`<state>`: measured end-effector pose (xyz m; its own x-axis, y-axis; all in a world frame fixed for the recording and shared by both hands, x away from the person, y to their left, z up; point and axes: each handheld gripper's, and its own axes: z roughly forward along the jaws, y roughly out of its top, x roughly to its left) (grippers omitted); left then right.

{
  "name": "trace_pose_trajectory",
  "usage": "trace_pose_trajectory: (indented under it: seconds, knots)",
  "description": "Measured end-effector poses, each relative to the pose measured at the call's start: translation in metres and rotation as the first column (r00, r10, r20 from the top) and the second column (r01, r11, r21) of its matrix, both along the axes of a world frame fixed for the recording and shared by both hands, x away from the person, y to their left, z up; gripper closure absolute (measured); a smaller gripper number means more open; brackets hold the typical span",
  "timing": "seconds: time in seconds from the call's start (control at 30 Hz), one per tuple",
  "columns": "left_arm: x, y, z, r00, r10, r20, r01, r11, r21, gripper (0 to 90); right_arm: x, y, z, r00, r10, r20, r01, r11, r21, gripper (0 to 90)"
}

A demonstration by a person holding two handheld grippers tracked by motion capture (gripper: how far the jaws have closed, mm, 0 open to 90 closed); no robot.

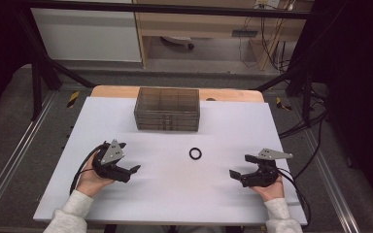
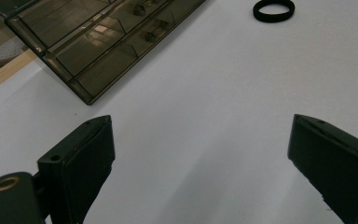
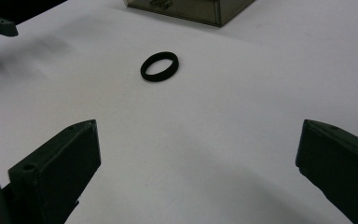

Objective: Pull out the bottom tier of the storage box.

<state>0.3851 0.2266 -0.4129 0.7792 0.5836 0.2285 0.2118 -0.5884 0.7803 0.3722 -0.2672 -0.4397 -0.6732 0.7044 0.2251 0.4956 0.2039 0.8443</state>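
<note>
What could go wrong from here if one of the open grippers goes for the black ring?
1. The black ring lies flat and thin on the white table; the right gripper may skid over it or push it away.
2. Both grippers, the left gripper too, face the ring, so they could collide.
</note>
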Motion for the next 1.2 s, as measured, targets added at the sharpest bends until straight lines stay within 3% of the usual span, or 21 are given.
trace_pose_trajectory:
  seconds: [0.5,1.0,1.2]
  knots:
    - [0.009,-0.014,0.004,0.9995,-0.020,0.025,0.019,0.9987,0.047,7.4,0.000,0.000,0.000,1.0000,0.000,0.001,0.000,1.000,0.001,0.4]
    - [0.020,-0.029,0.003,0.9979,-0.030,0.057,0.023,0.9929,0.117,8.4,0.000,0.000,0.000,1.0000,-0.001,0.000,0.001,1.000,0.000,0.4]
    - [0.024,-0.035,0.001,0.9972,-0.032,0.068,0.021,0.9874,0.157,8.7,0.000,0.000,0.000,1.0000,-0.001,0.001,0.001,1.000,0.000,0.4]
